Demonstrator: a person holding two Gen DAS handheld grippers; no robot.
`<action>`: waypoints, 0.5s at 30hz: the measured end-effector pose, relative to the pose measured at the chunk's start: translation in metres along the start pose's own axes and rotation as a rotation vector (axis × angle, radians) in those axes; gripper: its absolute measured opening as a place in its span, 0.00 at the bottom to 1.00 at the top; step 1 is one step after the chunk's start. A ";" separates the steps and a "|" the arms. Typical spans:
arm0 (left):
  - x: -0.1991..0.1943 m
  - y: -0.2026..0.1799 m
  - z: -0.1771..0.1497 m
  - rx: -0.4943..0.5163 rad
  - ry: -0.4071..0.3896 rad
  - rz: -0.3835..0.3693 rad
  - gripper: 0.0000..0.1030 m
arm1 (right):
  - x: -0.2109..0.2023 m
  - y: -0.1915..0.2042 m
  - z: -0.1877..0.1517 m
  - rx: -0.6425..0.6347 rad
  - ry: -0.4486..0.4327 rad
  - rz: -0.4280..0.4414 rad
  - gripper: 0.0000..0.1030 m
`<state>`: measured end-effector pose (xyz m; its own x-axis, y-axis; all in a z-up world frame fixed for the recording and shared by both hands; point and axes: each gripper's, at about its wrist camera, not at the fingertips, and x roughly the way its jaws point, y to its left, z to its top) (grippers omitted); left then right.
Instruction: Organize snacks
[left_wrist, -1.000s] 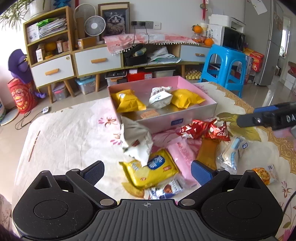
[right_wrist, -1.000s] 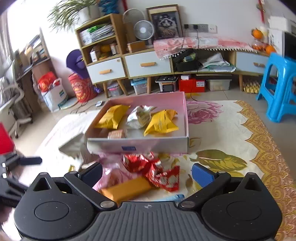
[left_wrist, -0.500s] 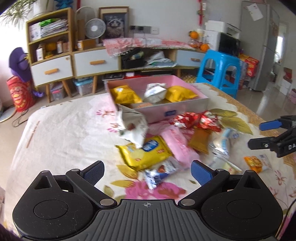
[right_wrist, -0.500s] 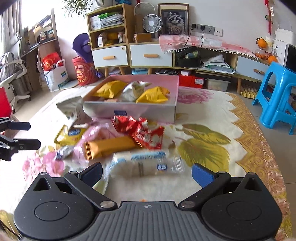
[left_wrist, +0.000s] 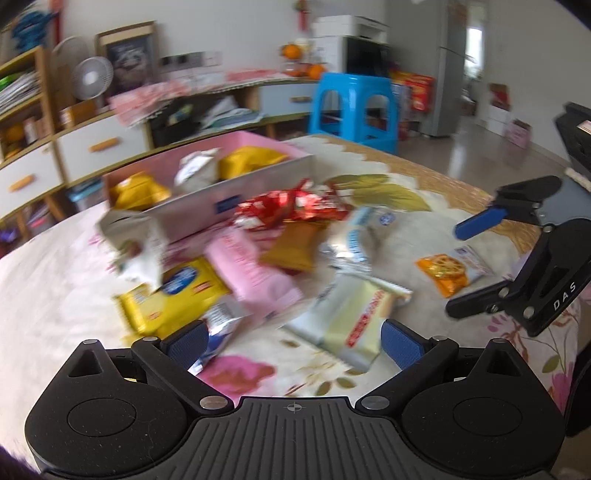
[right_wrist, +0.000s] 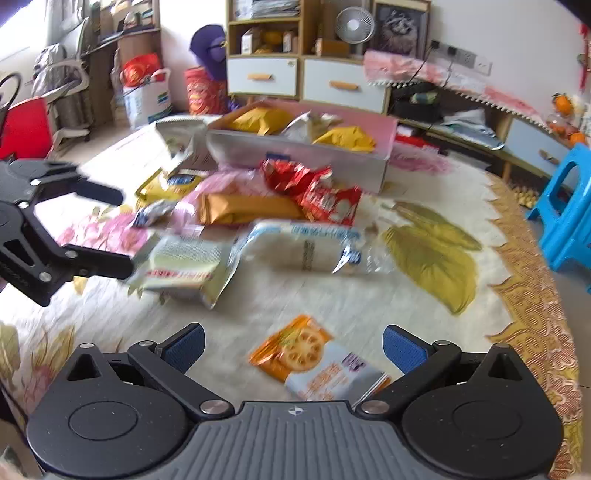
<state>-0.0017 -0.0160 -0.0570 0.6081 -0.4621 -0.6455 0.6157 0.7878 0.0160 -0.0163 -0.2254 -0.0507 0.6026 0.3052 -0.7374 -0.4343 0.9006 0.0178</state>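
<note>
Both tongs have pulled back toward the near side of the table (right_wrist: 424, 295) since half a second ago, so more snacks show now. The pictures are a bit blurry.

The left tongs (left_wrist: 291, 338) are wide open and hold nothing. They hang over the near part of the pile. A pale yellow and white pack (left_wrist: 351, 321) lies between their blue tips; before, it sat farther ahead. A small blue and silver pack (left_wrist: 221, 325) is just by the left tip.

The right tongs (right_wrist: 293, 349) are wide open and empty too. An orange cracker pack (right_wrist: 314, 358) now lies right between their tips. Half a second ago it was out of that view, and a clear pack of white snacks (right_wrist: 306, 251) lay there instead. That clear pack is now farther away, in the middle of the table.

The pink box (right_wrist: 303, 155) is at the far side of the table. Inside it are two yellow bags (right_wrist: 262, 120) and a silver bag (right_wrist: 310, 125). A grey and white bag (right_wrist: 177, 136) stands at the box's left corner. Just in front of the box lie red wrappers (right_wrist: 314, 192), a brown-gold pack (right_wrist: 243, 208), a pink pack (left_wrist: 251, 269) and a yellow cookie pack (left_wrist: 173, 295).

In the left view the right tongs (left_wrist: 465, 269) show at the right edge, bigger than before. In the right view the left tongs (right_wrist: 110, 229) show at the left edge, closer to the pale pack.
</note>
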 end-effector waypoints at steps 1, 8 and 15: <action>0.003 -0.002 0.001 0.012 -0.001 -0.012 0.97 | 0.001 0.000 -0.001 -0.005 0.006 0.008 0.92; 0.021 -0.016 0.015 0.035 0.009 -0.102 0.89 | 0.006 -0.002 -0.008 -0.042 0.027 0.041 0.92; 0.029 -0.028 0.014 0.056 0.077 -0.153 0.67 | 0.003 -0.006 -0.009 -0.041 0.019 0.067 0.86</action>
<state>0.0062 -0.0572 -0.0653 0.4660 -0.5407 -0.7003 0.7263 0.6858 -0.0461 -0.0179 -0.2327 -0.0591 0.5590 0.3582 -0.7479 -0.5007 0.8647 0.0399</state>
